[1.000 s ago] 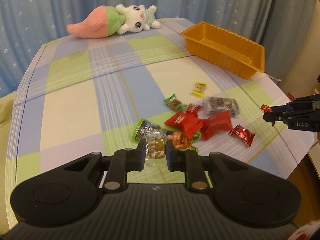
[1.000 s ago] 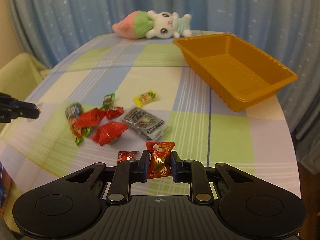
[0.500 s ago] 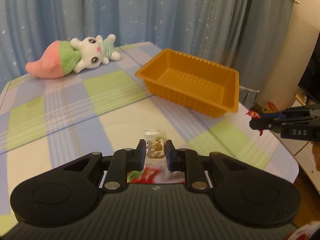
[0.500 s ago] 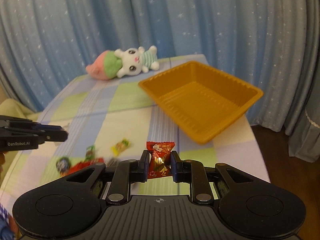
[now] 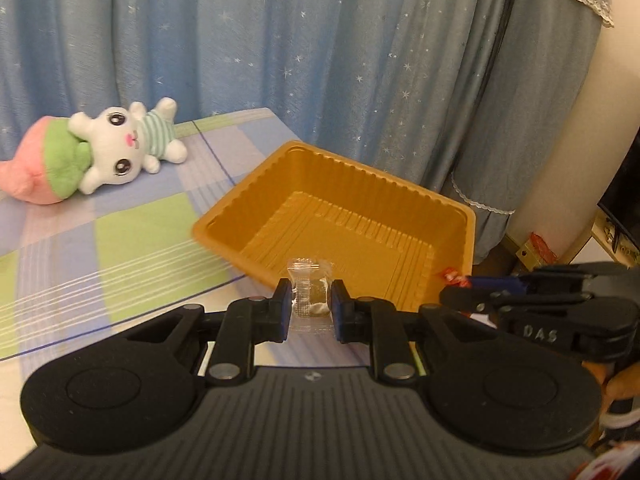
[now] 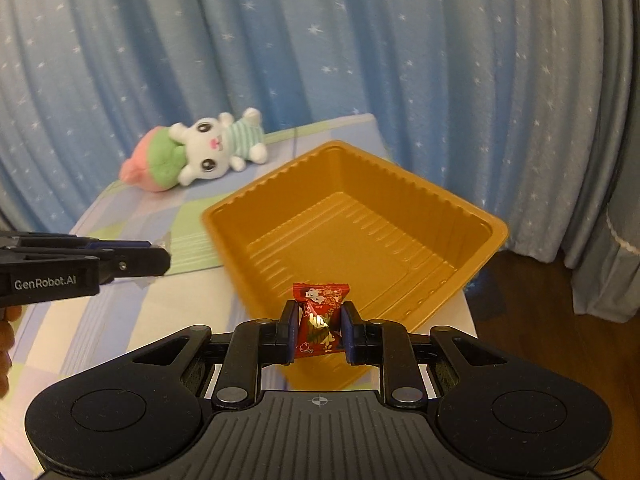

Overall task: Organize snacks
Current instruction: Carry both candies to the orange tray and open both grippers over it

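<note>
1. The orange tray (image 5: pixel 452 236) sits on the checked tabletop (image 5: pixel 132 240); nothing lies in it.
2. Left gripper (image 5: pixel 310 307), just before the tray, grasps a clear candy (image 5: pixel 310 300).
3. Right gripper (image 6: pixel 319 330), at the tray's near corner, grasps a red candy (image 6: pixel 319 320).
4. A plush bunny (image 6: pixel 208 150) lies beyond the tray, before the blue curtain (image 6: pixel 360 60).

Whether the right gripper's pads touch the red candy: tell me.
Touching. The right wrist view shows the right gripper shut on the red candy, both pads pressed against its wrapper.
</note>
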Demonstrator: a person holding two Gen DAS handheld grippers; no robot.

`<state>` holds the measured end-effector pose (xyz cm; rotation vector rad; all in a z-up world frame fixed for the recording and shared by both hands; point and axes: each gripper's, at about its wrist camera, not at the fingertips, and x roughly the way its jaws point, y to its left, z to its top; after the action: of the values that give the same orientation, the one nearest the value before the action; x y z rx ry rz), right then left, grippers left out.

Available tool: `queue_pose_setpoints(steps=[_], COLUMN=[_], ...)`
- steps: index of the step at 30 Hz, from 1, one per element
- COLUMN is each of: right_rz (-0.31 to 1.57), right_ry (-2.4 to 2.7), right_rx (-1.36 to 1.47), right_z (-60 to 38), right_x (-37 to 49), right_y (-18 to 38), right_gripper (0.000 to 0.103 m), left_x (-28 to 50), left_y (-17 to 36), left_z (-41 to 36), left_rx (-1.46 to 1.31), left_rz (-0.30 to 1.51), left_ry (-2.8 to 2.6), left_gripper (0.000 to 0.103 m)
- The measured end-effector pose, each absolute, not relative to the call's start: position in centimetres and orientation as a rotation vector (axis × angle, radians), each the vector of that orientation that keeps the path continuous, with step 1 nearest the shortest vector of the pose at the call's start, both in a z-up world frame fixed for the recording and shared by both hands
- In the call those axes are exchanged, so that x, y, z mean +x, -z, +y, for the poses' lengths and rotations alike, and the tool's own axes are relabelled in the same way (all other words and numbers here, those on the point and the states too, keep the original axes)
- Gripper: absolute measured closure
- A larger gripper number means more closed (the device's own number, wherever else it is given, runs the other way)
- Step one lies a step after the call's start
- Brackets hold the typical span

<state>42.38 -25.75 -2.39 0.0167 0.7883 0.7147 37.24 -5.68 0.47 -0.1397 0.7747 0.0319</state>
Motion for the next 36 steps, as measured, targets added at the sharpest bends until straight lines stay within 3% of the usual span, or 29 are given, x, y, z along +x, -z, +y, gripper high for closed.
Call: queue_pose_setpoints(steps=[16, 28, 31, 33, 35, 36], right_rz=[0.837, 0.859, 0.834, 0.826, 0.824, 0.811], right_ry=[-0.701, -0.73, -0.736, -0.737, -0.741, -0.745], right_rx=[0.074, 0.072, 0.068, 0.068, 0.077, 0.087], right_z=[-27.0, -26.3, -25.8, -25.3, -25.1, -25.1], right_x=[47.8, 49.1, 49.1, 49.2, 49.3, 49.2], right_y=[3.8, 4.2, 4.2, 4.1, 4.0, 3.9], right_gripper=[0.08, 0.08, 0.08, 0.077, 0.052, 0.046], left_x=[45.0, 44.0, 43.3, 42.8, 42.0, 41.7], left_y=[3.3, 2.7, 2.3, 2.0, 1.7, 1.6], left_z=[-7.8, -6.1, -5.6, -5.3, -4.8, -4.6], left_rx=[-0.151, -0.193, -0.206, -0.212, -0.223, -0.228], left_rz=[0.858, 0.852, 0.847, 0.84, 0.833, 0.831], left_ry=[-0.031, -0.084, -0.1, -0.113, -0.127, -0.131], left_gripper=[0.086, 0.085, 0.081, 0.075, 0.072, 0.071])
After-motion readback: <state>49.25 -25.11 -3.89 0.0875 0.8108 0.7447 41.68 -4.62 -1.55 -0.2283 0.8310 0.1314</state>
